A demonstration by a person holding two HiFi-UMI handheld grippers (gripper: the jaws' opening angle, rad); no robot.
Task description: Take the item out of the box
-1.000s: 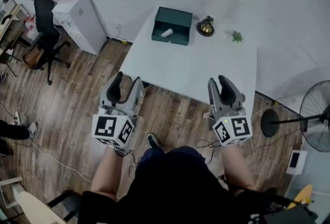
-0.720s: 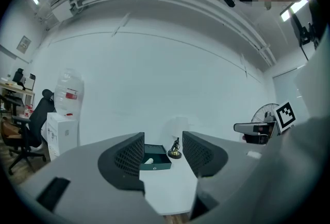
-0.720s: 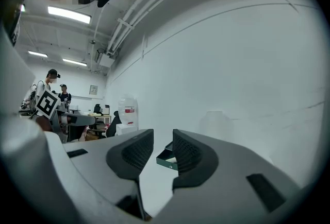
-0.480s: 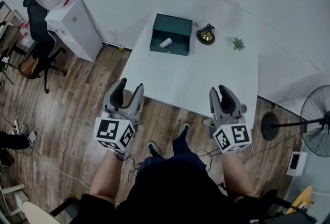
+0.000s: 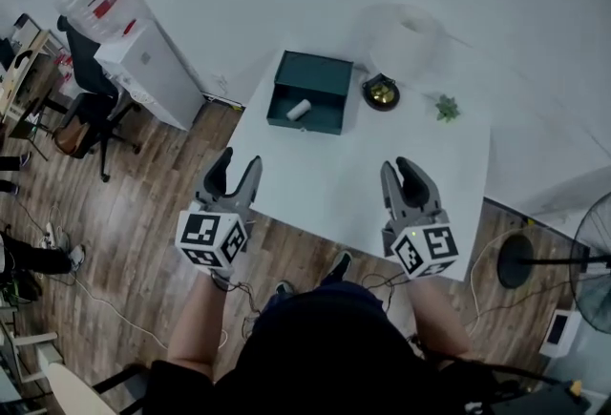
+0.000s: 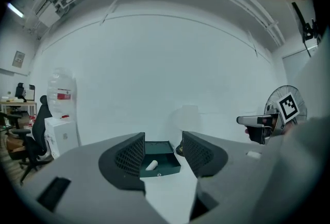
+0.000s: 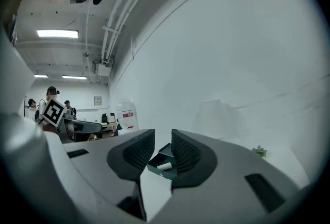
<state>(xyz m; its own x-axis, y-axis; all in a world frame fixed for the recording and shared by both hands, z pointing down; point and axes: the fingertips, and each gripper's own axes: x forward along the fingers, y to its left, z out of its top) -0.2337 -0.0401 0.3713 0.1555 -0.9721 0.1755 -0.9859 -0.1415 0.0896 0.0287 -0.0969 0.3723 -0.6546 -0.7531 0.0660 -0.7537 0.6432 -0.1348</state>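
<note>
Risks, big things first.
- White table [image 5: 363, 165] under the box: smooth top. A push on the box would probably slide it, not stop it.
- Green box [image 5: 329, 108]: open, lid tilted up at its far side. Looks light. A jaw catching a wall could drag or tip it, and a knock to the lid might drop it shut over the item.
- Left gripper [image 5: 239, 160]: on the near side of the box, well apart from it, jaws wide, nothing between them. Not steadying the box yet.
- Right gripper [image 5: 397, 165]: also on the near side of the box, well apart. Its jaws have just been closing and now stand at a narrower gap with nothing between them. If they go in this narrow, the tips may nudge the item rather than straddle it.
- Dark round ornament [image 5: 382, 93]: just beside the box's right wall, where a wide approach from the right could clip it.
- Green sprig [image 5: 446, 107]: further right of the box, low risk.
- White cylinder item [image 5: 299, 110]: lies on its side inside the box, toward the left. Likely rolls under an off-centre pinch.

Count: one table, one box, two grippers, one ornament, one sprig, one item.
</note>
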